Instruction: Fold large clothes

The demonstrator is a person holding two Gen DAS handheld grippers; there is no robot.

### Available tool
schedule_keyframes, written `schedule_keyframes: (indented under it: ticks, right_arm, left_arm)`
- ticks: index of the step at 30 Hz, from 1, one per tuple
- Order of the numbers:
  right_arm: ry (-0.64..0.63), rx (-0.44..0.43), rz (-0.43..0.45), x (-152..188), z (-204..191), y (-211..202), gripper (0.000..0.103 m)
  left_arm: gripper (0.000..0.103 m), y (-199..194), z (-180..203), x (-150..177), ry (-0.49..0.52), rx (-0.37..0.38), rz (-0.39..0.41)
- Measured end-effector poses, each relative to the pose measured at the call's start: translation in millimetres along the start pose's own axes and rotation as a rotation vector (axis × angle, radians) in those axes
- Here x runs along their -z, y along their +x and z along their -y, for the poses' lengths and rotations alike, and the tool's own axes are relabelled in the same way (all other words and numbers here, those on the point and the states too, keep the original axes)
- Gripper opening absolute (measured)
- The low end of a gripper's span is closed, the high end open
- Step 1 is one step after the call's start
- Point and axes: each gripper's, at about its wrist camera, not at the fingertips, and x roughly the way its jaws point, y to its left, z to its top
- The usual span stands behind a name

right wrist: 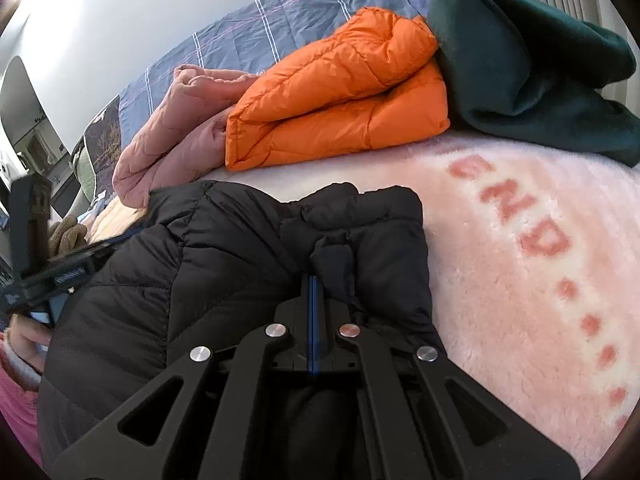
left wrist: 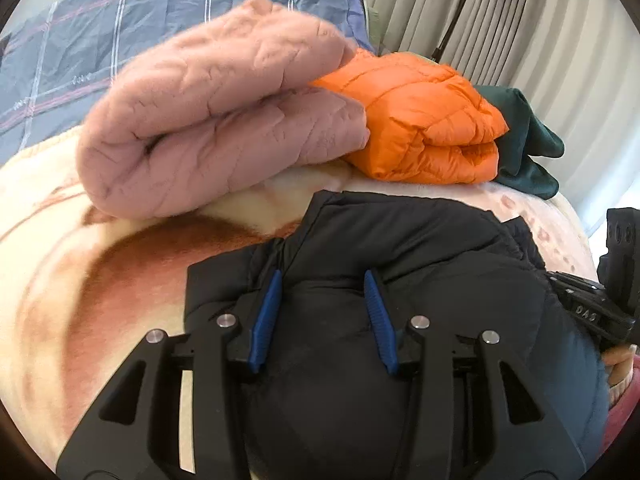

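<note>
The black puffer jacket [left wrist: 400, 264] lies bunched on the pink fleece blanket [right wrist: 520, 280] covering the bed, in front of a folded pink quilted garment [left wrist: 224, 120], a folded orange down jacket [left wrist: 424, 120] and a dark green garment [right wrist: 528, 72]. The left tongs [left wrist: 324, 280] rest spread wide on the black jacket; the right tongs [right wrist: 313, 280] are pinched tight on a fold of it
</note>
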Motion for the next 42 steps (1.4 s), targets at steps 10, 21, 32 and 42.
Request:
schedule_keyframes:
  ticks: [10, 21, 32, 42]
  right_arm:
    - [0.025, -0.025, 0.001, 1, 4, 0, 0.0]
    - [0.009, -0.02, 0.011, 4, 3, -3, 0.0]
    - [0.012, -0.023, 0.017, 5, 2, -6, 0.0]
    - [0.112, -0.114, 0.098, -9, 6, -61, 0.01]
  left_arm:
    - [0.069, -14, 3, 16, 0.078, -0.095, 0.015]
    - [0.068, -80, 19, 25, 0.041, -0.065, 0.083]
    - [0.081, -171, 95, 128, 0.281, 0.042, 0.103]
    - [0.085, -153, 125, 184, 0.422, -0.095, 0.019]
